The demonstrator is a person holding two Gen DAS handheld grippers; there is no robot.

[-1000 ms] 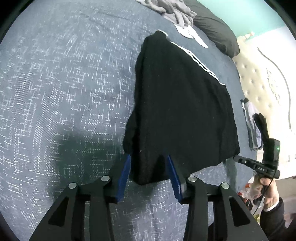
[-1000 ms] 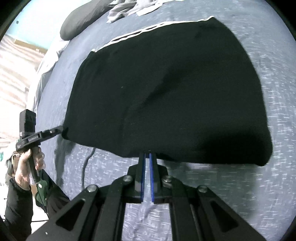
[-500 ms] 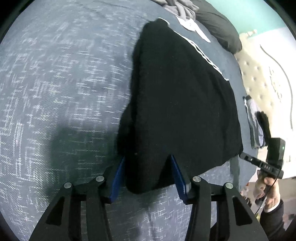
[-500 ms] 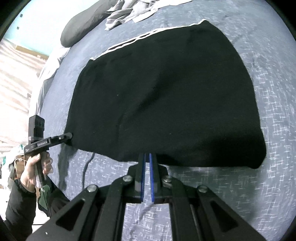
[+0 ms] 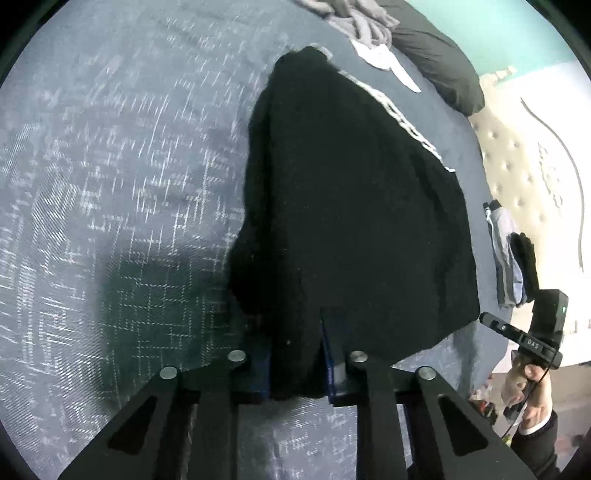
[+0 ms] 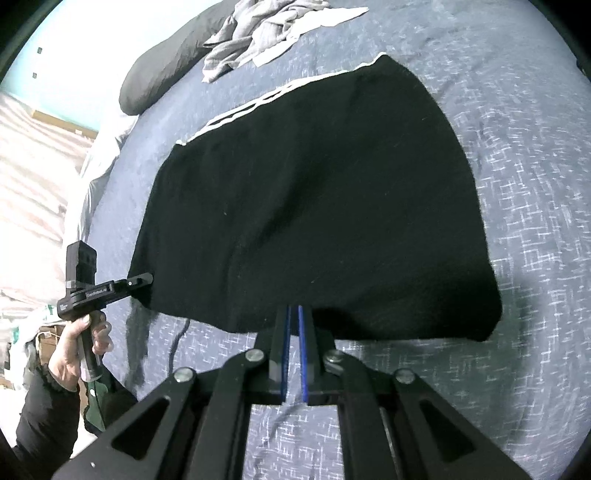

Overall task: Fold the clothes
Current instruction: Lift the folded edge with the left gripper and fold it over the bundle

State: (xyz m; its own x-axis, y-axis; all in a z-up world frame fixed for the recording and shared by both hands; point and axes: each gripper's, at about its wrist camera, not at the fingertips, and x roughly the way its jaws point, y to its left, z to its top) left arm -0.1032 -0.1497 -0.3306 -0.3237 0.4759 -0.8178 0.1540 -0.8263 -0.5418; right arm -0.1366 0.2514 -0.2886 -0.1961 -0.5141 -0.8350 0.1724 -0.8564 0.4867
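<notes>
Inspected black garment (image 6: 314, 206): lay flat on bed (image 6: 535, 166), already folded to a compact panel, white-trimmed edge toward the pillow (image 6: 159, 70) end. Left tool (image 5: 297, 354): jaws just drawn in, clamped on the near corner of the garment. Right tool (image 6: 293, 332): pressed together, blue pads at the near hem; cloth between them could not be confirmed. Judged partway through: 1 further fold at least outstanding on this item. Noted grey clothes (image 6: 258, 33) heaped unfolded by the pillow; small folded stack (image 5: 511, 262) at the bed's edge.
</notes>
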